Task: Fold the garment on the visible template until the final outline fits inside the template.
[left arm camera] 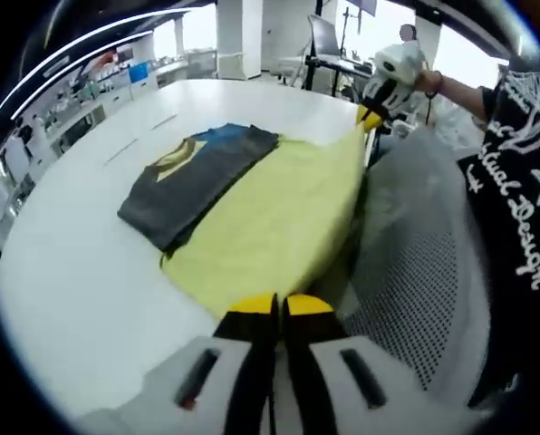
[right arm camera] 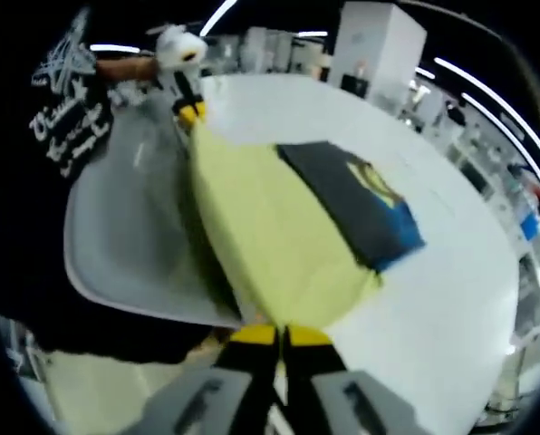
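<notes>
Both grippers, left (left arm camera: 276,306) and right (right arm camera: 280,336), low centre frame, jaws closed at yellow template (left arm camera: 279,222) corners, folded shirt (left arm camera: 197,181) on white surface (left arm camera: 80,272).

The right gripper (right arm camera: 282,337) has its yellow-tipped jaws closed together at the near edge of the yellow template (right arm camera: 261,240) on the white table (right arm camera: 451,272). A folded dark garment (right arm camera: 356,204) lies on the template. The left gripper (right arm camera: 187,100) is at the template's far corner, jaws together
</notes>
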### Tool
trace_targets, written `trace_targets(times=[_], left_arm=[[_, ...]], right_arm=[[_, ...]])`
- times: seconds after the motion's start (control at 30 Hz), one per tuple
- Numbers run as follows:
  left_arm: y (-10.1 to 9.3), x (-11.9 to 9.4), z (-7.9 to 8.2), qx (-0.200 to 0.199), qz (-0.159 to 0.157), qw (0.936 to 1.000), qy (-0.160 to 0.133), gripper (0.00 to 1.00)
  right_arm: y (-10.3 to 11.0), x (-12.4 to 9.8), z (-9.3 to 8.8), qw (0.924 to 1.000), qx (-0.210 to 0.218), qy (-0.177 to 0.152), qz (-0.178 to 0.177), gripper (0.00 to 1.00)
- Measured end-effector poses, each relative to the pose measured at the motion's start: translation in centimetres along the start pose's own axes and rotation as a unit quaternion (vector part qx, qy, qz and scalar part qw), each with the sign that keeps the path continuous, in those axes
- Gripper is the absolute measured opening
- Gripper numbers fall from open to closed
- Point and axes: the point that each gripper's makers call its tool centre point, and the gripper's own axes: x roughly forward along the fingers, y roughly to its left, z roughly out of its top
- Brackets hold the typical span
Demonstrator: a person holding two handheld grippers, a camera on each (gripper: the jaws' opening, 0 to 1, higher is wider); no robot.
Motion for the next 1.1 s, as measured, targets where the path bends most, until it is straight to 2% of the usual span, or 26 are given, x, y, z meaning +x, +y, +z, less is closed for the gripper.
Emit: trace_targets(times=[0.2,0.37,0.67,0.87,1.1], left_arm=[[1.7,-0.4,1.6,0.009,0.015,0.9998,-0.003,0.00],[3.4,-0.7,3.1,0.007,0.026,0.9996,-0.011,0.00],[6.0,-0.9,6.1,0.035,0.052,0.9979,-0.017,0.00],[8.4,-0.6,8.3,0.063,0.070,0.9953,-0.024,0.00],[10.9,0.1,9.4,0.068,0.072,0.9947,-0.026,0.00]], right_arm=[[-2.5,-0.5,1.2,0.9995,-0.014,-0.007,-0.027,0.00],[-3.7,-0.6,2.1,0.9992,-0.029,-0.004,-0.027,0.00],[-7.1,-0.8,4.7,0.9974,-0.043,-0.013,-0.056,0.00],[-9.0,-0.7,5.7,0.9958,-0.058,-0.009,-0.070,0.00],[-11.4,-0.2,6.7,0.9941,-0.068,-0.007,-0.084,0.00]])
